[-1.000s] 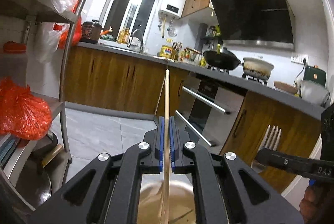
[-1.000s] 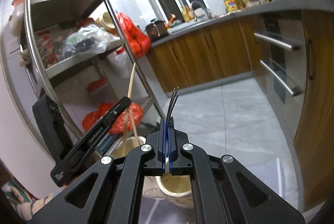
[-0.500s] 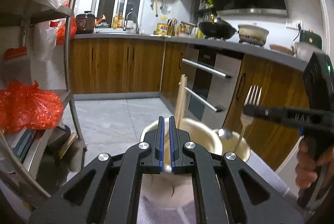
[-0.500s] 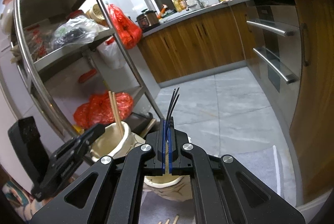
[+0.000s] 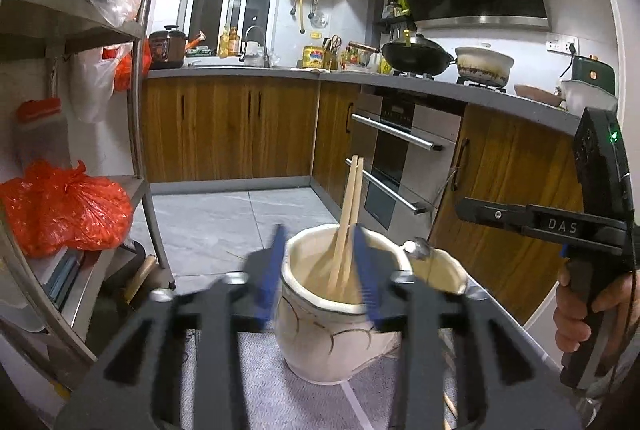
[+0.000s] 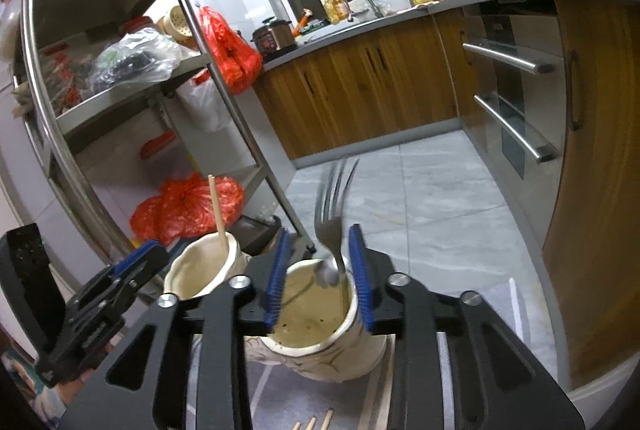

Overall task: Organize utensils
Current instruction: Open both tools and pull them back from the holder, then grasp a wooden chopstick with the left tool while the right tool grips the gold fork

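Chopsticks [image 5: 347,226] stand tilted in the cream jar [image 5: 340,342] just ahead of your left gripper [image 5: 320,270], whose blurred blue pads are opening and no longer pinch them. Your right gripper [image 6: 320,278] is opening too; the fork [image 6: 332,213] stands tines-up between its parted pads, handle down in the second jar [image 6: 320,346], with a spoon bowl [image 6: 326,272] beside it. More chopstick ends [image 6: 316,422] lie on the grey mat [image 6: 508,306] beneath that gripper.

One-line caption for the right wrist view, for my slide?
Right gripper jaws opening, releasing a metal fork into the cream ceramic utensil crock.
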`<action>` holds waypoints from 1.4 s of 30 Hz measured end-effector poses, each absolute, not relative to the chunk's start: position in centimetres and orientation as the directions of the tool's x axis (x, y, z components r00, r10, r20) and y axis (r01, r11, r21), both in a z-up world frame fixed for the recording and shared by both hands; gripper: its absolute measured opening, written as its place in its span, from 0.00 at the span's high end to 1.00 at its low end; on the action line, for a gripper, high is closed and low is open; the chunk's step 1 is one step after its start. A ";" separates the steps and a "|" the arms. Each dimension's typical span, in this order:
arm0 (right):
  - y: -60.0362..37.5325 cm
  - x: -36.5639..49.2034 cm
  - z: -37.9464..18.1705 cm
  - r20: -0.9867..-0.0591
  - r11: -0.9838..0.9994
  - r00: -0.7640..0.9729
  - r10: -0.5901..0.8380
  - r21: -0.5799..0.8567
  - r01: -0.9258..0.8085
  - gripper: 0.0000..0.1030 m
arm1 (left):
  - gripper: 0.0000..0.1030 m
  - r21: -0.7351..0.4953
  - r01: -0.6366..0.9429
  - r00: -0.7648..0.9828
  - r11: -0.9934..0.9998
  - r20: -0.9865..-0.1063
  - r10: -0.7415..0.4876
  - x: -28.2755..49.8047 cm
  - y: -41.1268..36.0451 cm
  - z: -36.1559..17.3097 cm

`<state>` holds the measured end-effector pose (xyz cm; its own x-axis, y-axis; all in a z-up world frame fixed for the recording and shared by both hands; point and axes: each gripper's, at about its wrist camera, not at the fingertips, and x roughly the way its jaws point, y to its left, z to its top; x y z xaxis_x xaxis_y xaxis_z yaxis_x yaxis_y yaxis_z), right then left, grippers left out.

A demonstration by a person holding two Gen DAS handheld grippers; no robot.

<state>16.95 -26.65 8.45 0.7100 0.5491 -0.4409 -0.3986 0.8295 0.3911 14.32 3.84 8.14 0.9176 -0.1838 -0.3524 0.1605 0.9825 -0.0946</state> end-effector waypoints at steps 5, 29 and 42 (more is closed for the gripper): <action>-27.8 15.0 8.9 -0.426 0.845 0.736 0.526 0.361 -0.395 0.38 | 0.18 -0.081 0.162 0.922 0.984 -0.342 -0.180 12.5 3.8 8.9; -31.6 6.2 8.6 -0.460 0.919 0.798 0.389 0.256 -0.301 0.05 | 0.05 -0.037 0.162 0.867 0.986 -0.472 -0.160 5.9 3.6 7.8; -29.4 5.6 2.5 -0.641 0.932 0.684 0.348 0.161 -0.323 0.05 | 0.05 0.018 0.235 0.757 0.972 -0.631 -0.172 4.1 1.0 2.7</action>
